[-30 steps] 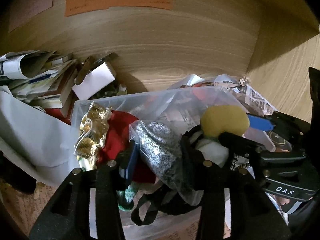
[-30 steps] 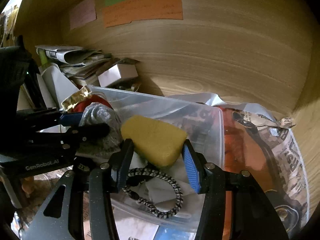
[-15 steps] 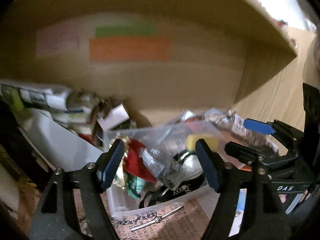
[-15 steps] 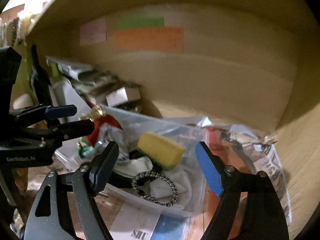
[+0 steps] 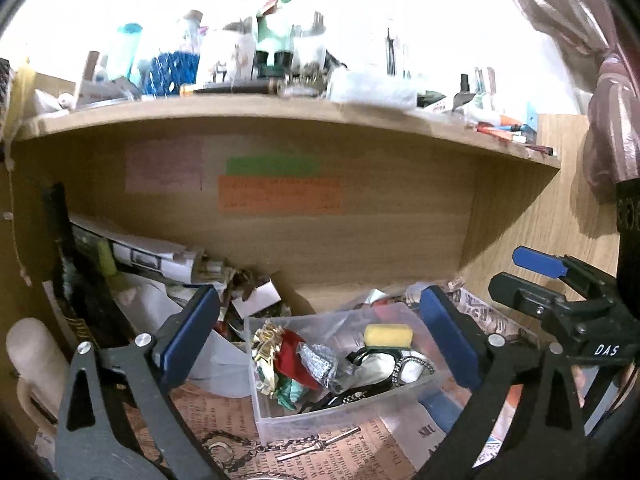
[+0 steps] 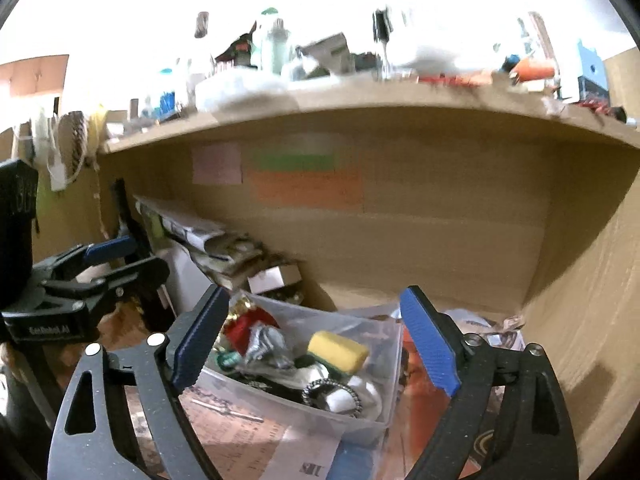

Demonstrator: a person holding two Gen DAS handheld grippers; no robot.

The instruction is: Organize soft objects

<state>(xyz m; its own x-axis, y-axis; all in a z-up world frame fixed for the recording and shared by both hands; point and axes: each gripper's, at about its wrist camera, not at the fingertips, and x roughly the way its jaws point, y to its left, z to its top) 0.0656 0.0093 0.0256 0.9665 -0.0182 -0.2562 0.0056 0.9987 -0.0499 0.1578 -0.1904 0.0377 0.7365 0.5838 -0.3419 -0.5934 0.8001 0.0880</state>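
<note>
The clear plastic bin [image 5: 344, 412] [image 6: 360, 420] sits on newspaper [image 5: 224, 412] inside a wooden shelf compartment [image 5: 360, 240], filled with soft odds and ends. The left gripper [image 5: 320, 344] hangs in front of it with jaws spread wide, holding nothing and touching nothing. The right gripper [image 6: 316, 344] is likewise wide open and empty, framing the bin. Inside the bin, a yellow sponge [image 5: 388, 336] [image 6: 338, 352] lies on top toward the right, a red cloth [image 5: 294, 356] and gold foil piece [image 5: 266, 340] to the left, a silver glittery piece [image 5: 322, 360] between them. A beaded ring [image 6: 332, 396] lies near the front.
</note>
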